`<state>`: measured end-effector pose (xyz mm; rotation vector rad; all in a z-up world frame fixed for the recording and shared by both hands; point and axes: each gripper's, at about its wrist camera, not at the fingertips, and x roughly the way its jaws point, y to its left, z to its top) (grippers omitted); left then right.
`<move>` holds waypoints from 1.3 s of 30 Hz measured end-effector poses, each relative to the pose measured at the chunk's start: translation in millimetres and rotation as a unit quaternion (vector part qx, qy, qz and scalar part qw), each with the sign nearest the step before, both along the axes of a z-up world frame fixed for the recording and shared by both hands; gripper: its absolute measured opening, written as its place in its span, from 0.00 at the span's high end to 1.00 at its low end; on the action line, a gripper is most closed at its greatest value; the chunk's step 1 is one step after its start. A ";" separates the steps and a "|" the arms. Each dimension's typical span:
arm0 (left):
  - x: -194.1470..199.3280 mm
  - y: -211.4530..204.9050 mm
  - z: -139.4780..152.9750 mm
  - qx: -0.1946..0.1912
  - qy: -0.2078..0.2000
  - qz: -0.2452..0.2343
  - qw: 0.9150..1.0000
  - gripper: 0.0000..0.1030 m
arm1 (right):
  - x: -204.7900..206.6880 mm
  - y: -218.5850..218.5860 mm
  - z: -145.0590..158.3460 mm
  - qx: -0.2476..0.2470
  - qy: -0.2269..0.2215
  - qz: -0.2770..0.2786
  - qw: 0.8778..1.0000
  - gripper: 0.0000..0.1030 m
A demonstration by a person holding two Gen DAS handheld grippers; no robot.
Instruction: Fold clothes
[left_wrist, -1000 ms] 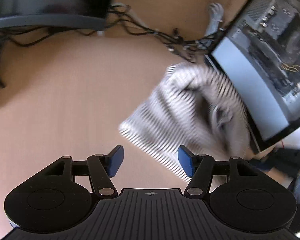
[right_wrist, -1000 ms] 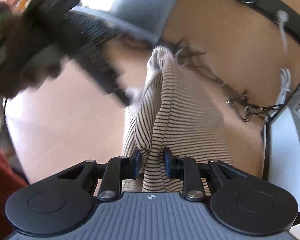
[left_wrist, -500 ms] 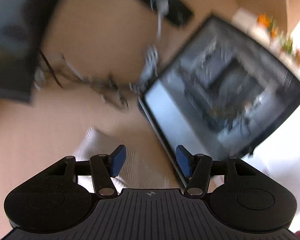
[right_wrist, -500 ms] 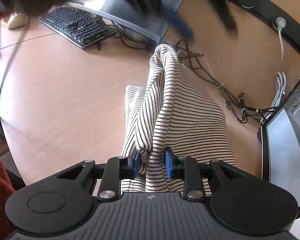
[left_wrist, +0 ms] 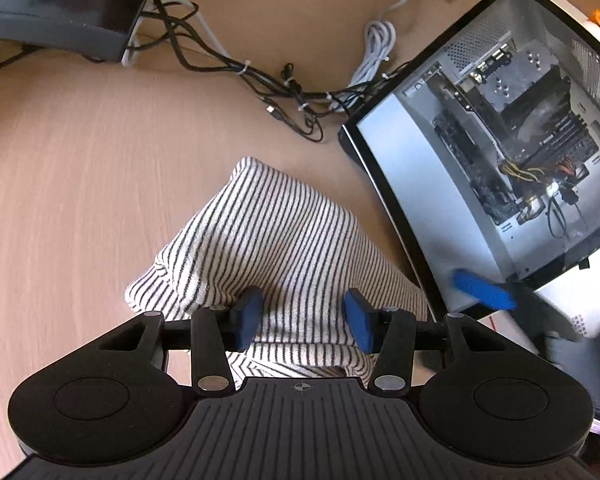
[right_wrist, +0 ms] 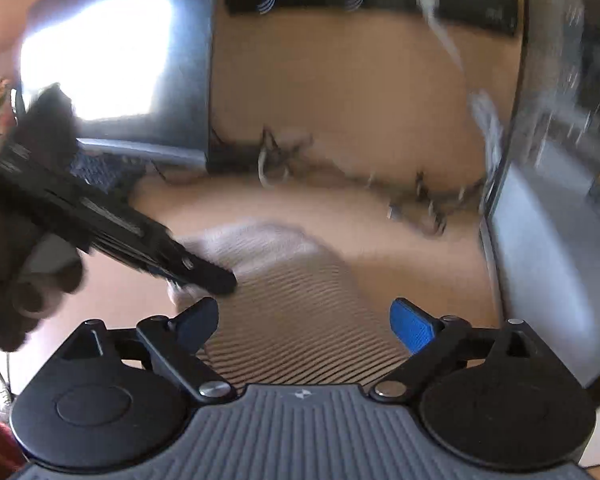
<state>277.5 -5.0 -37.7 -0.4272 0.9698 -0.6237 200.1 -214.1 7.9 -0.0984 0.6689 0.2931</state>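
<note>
A white garment with thin black stripes [left_wrist: 284,236] lies bunched on the wooden desk [left_wrist: 80,168]. My left gripper [left_wrist: 302,320] hangs low over its near end. Its jaws are closing with a hump of the cloth between the blue pads, which do not press on it. In the blurred right wrist view the garment [right_wrist: 296,320] lies flat below my right gripper [right_wrist: 306,322], whose jaws are opening wide and hold nothing. The left gripper's black fingers [right_wrist: 204,270] reach onto the cloth from the left, held by a hand [right_wrist: 20,276].
An open computer case [left_wrist: 512,132] stands close on the right of the garment. Tangled cables [left_wrist: 284,92] run behind it, a monitor [left_wrist: 56,0] is at the back left, and a black power strip [right_wrist: 372,0] lies along the far edge.
My right gripper has let go of the raised fold and opened wide, and the garment has dropped onto the desk. My left gripper swung away and back over the garment, jaws a little narrower.
</note>
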 end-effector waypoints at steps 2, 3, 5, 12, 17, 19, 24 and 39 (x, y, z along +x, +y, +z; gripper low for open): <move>0.1 -1.4 1.5 0.006 -0.003 -0.002 1.000 0.52 | 6.8 8.9 -23.6 -0.013 0.027 -0.009 0.999 0.01; -0.6 -1.7 2.1 0.010 -0.005 -0.002 1.000 0.51 | 5.2 10.6 -28.5 -0.010 0.023 -0.020 0.999 0.00; -2.7 -0.5 2.2 0.014 -0.009 -0.003 1.000 0.51 | 4.3 7.7 -28.3 0.005 0.028 -0.034 0.999 0.00; -5.6 4.1 0.7 0.010 -0.013 -0.002 1.000 0.51 | 7.9 -12.6 8.8 0.023 0.015 -0.042 0.999 0.00; -8.9 3.0 0.7 0.016 -0.024 -0.003 1.000 0.51 | 44.8 -28.7 38.4 0.062 -0.008 -0.071 0.996 0.00; -9.9 2.9 0.7 0.016 -0.025 -0.001 1.000 0.51 | 64.8 -21.6 39.4 0.035 -0.012 -0.072 0.997 0.00; -12.2 3.3 0.4 0.019 -0.027 0.003 0.999 0.51 | 103.0 -1.7 6.0 -0.041 0.047 -0.073 0.995 0.00; -9.4 4.2 -2.6 0.022 -0.029 -0.009 0.999 0.51 | 69.1 7.8 -12.0 -0.066 0.065 -0.037 0.995 0.00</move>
